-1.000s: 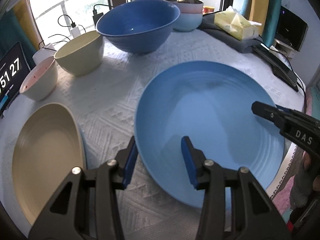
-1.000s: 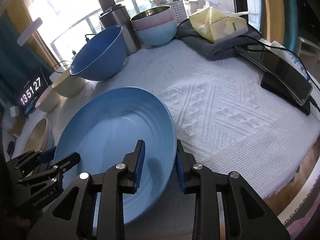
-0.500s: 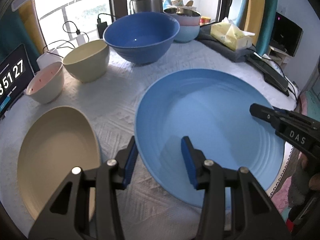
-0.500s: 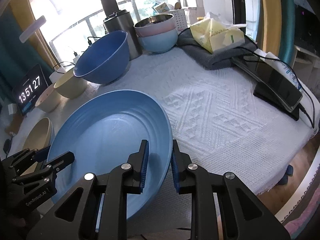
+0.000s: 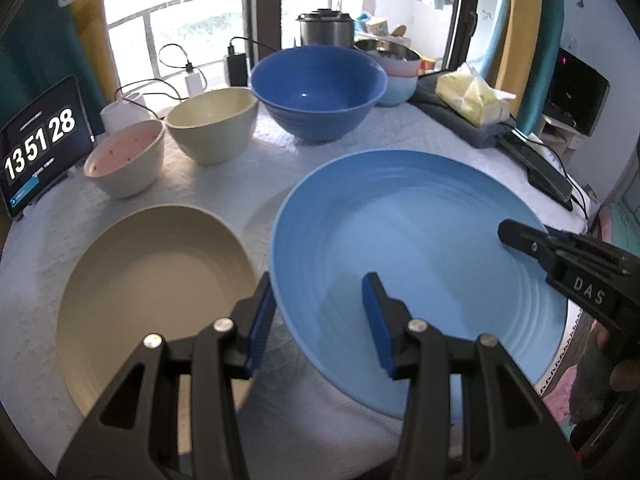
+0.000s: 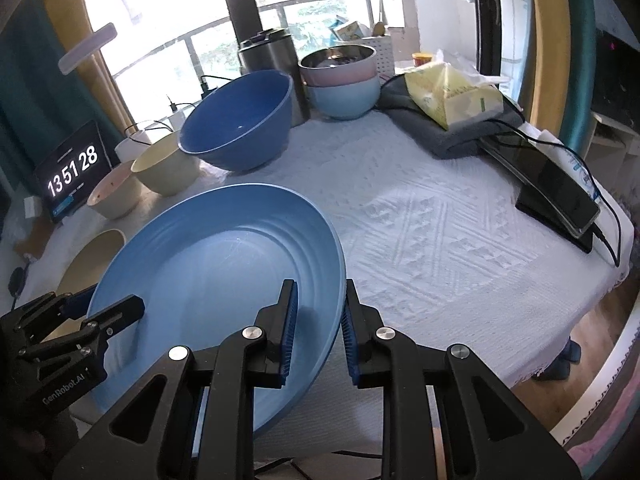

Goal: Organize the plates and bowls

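A large light blue plate (image 5: 416, 264) is held above the white tablecloth. My right gripper (image 6: 318, 330) is shut on its right rim; it shows in the left wrist view (image 5: 520, 236) too. My left gripper (image 5: 318, 320) straddles the plate's left rim with its jaws apart; it appears in the right wrist view (image 6: 104, 308). The plate also fills the right wrist view (image 6: 216, 280). A beige plate (image 5: 152, 292) lies on the table left of the blue one. A dark blue bowl (image 5: 320, 92), a beige bowl (image 5: 212, 124) and a pink-lined bowl (image 5: 124, 160) stand behind.
Stacked pink and light blue bowls (image 6: 344, 80) with a metal one on top stand at the back beside a steel pot (image 6: 272, 60). A tissue pack on a grey cloth (image 6: 452, 92), a phone (image 6: 552, 184) and a clock tablet (image 5: 36, 148) sit near the table edges.
The blue plate has risen off the tablecloth with both grippers on it, and both views have pulled up and back. The clock changed from 13:51:27 to 13:51:28.
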The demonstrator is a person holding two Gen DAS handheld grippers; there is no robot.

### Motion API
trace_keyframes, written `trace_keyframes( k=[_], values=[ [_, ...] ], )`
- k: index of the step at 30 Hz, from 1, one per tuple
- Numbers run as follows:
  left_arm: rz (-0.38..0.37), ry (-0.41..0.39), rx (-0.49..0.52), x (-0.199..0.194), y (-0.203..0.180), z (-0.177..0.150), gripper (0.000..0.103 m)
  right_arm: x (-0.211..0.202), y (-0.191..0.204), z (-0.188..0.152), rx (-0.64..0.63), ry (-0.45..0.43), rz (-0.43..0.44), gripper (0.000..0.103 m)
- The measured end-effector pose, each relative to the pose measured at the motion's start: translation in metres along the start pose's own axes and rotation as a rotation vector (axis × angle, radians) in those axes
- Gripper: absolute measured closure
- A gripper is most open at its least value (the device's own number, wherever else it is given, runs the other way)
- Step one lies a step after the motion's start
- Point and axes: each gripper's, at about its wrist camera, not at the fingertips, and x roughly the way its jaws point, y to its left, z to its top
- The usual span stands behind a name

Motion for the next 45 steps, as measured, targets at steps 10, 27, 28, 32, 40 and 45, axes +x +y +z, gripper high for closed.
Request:
trace_keyframes(
  k=[10,27,28,32,40,45],
  values=[
    [0.023,-0.018,-0.059,-0.014,0.037,-0.009,0.058,0.001,0.035,0.000,-0.049,0.006,0.022,0.080],
    [0.065,-0.036,-0.158,-0.021,0.106,-0.021,0.058,0.019,0.105,-0.002,-0.149,0.046,0.050,0.080],
    [0.067,-0.038,-0.165,-0.022,0.111,-0.021,0.058,0.020,0.110,-0.002,-0.157,0.048,0.051,0.080],
    [0.083,-0.046,-0.179,-0.024,0.128,-0.024,0.058,0.026,0.127,-0.001,-0.178,0.057,0.057,0.080],
    [0.126,-0.042,-0.199,-0.027,0.159,-0.033,0.058,0.040,0.162,0.001,-0.222,0.079,0.077,0.080],
    [0.167,-0.031,-0.206,-0.026,0.175,-0.038,0.058,0.048,0.180,-0.001,-0.248,0.098,0.089,0.079]
  ],
)
